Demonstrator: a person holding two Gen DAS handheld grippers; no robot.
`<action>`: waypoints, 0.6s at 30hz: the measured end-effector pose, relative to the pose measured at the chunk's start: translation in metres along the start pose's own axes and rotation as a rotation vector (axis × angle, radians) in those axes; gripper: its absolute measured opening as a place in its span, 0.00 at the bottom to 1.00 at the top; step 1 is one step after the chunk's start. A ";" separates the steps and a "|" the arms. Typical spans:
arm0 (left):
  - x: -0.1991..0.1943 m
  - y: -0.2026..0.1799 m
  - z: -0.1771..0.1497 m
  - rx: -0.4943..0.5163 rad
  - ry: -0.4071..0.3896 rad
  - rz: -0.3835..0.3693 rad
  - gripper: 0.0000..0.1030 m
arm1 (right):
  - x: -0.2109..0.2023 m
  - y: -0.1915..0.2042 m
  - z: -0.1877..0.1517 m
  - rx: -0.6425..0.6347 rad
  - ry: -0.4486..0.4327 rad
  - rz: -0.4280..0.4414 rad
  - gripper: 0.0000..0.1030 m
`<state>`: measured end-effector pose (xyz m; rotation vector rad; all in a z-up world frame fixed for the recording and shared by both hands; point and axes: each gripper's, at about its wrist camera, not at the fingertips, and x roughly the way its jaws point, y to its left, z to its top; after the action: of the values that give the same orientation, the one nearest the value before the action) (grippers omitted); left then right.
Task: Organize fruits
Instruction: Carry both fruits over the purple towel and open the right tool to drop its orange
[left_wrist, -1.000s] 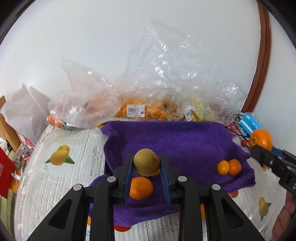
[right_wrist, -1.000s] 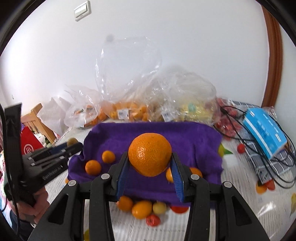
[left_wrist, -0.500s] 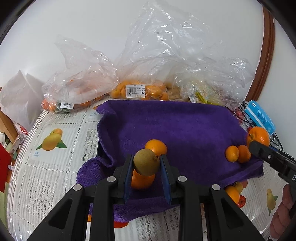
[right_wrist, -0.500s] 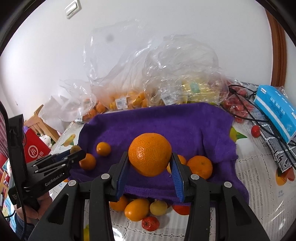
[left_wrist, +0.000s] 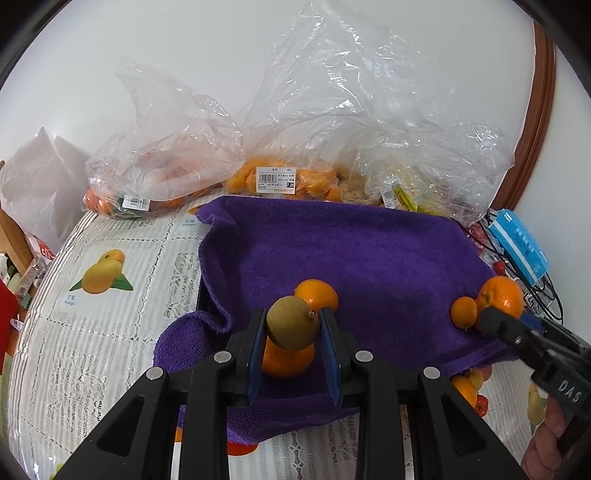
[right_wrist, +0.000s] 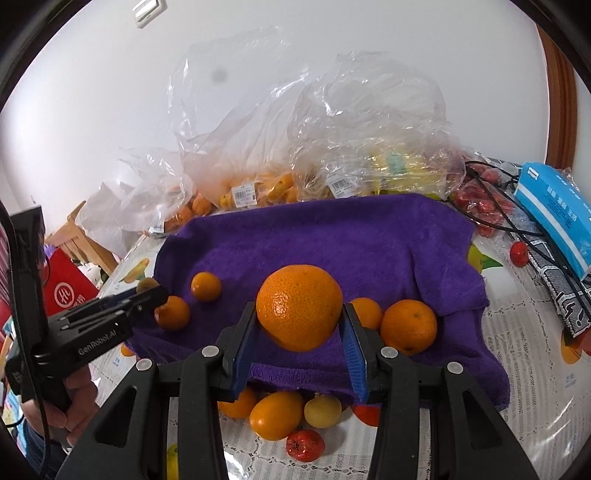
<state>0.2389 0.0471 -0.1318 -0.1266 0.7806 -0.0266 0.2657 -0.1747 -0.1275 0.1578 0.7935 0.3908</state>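
Beyond both pairs of fingers, a broad purple terry towel (right_wrist: 332, 240) spread as the sorting ground. Pinched between the right gripper (right_wrist: 300, 343) fingers, a large round dimpled orange (right_wrist: 299, 312), with two smaller oranges just right of them; pinched in the left gripper (left_wrist: 293, 343), a small brownish-green round fruit (left_wrist: 293, 323). Likely mid-carry: next, lowering each beside its own kind before easing open.

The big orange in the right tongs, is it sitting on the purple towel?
No, the big orange is pinched between the right tongs, above the purple towel.
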 end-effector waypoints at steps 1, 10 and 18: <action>0.001 0.001 0.000 -0.003 0.003 -0.002 0.26 | 0.002 0.001 -0.001 -0.006 0.005 -0.006 0.42; 0.004 0.001 -0.002 -0.011 0.019 -0.012 0.27 | 0.020 0.006 -0.010 -0.030 0.058 -0.024 0.42; 0.009 -0.003 -0.005 0.000 0.022 -0.006 0.27 | 0.031 0.011 -0.016 -0.059 0.084 -0.046 0.42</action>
<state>0.2416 0.0435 -0.1411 -0.1288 0.8020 -0.0336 0.2706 -0.1525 -0.1554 0.0682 0.8664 0.3784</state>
